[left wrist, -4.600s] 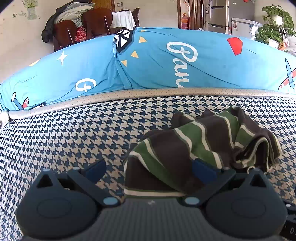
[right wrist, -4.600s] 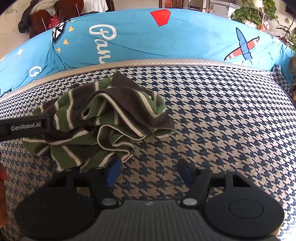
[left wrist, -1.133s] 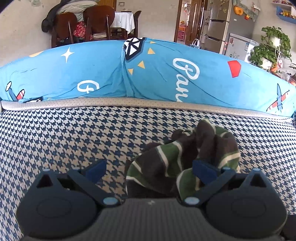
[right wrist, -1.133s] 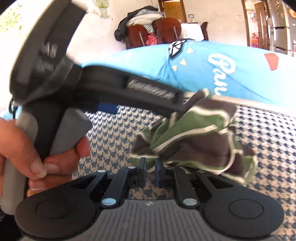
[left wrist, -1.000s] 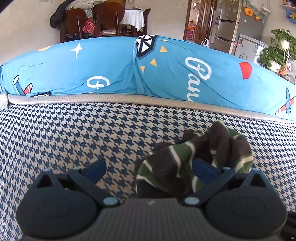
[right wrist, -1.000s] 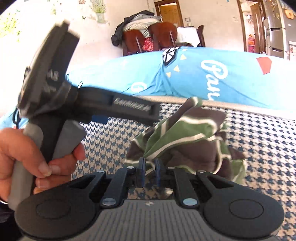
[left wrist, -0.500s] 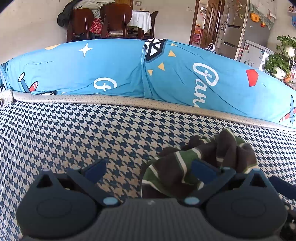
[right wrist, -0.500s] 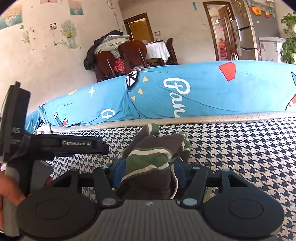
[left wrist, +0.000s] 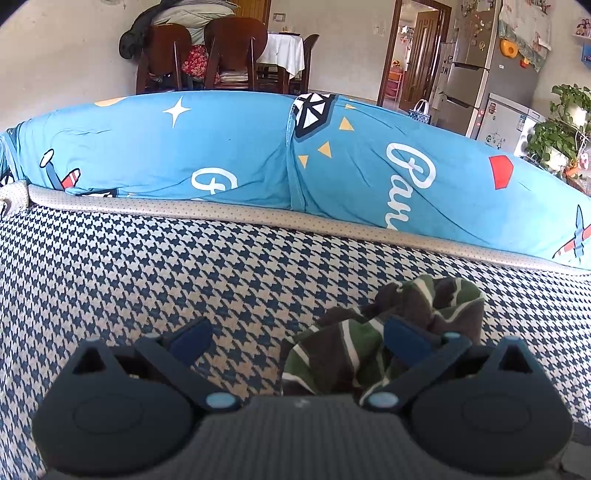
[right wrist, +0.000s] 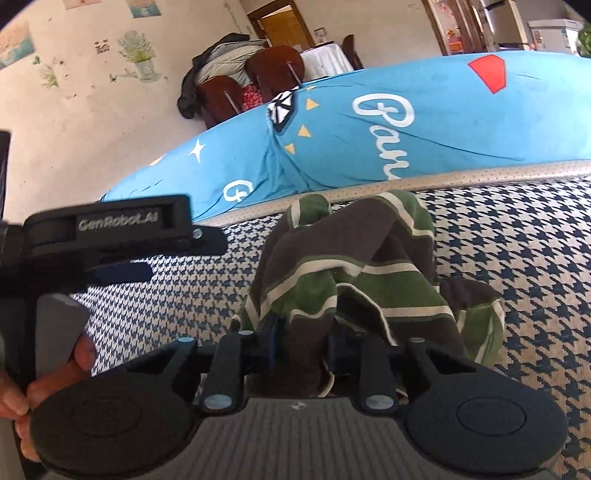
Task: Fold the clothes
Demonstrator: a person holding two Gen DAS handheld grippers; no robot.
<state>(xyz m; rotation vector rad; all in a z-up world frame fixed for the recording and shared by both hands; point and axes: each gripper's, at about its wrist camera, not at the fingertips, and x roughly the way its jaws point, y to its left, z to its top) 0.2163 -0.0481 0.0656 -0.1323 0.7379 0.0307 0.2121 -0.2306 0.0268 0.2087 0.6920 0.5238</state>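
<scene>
Garment (right wrist: 369, 266), striped green, brown and cream, sits bunched in a heap on the houndstooth cushion (left wrist: 147, 266) of a sofa, toward the right of the seat as the left camera shows it (left wrist: 399, 332). The right gripper (right wrist: 301, 339) has its fingers drawn in close on a brown fold of the cloth, pinching it, and the bundle rises in a hump straight ahead of it. The left gripper (left wrist: 295, 332) stands wide apart and empty: its left finger is over bare cushion, its right finger (left wrist: 402, 334) lies against the near edge of the heap, with the cloth showing behind and around it. In the right camera that same tool shows from the side (right wrist: 110, 229), just left of the garment, with a person's hand (right wrist: 37, 384) wrapped around its grey handle. Behind the seat runs a pale dotted trim (left wrist: 258, 218), and over it a bright blue cover (left wrist: 258, 155) printed with stars, planes and white lettering. Farther back stand wooden chairs (left wrist: 221, 51) with a coat (left wrist: 177, 14) thrown over them, and a fridge (left wrist: 487, 66).
</scene>
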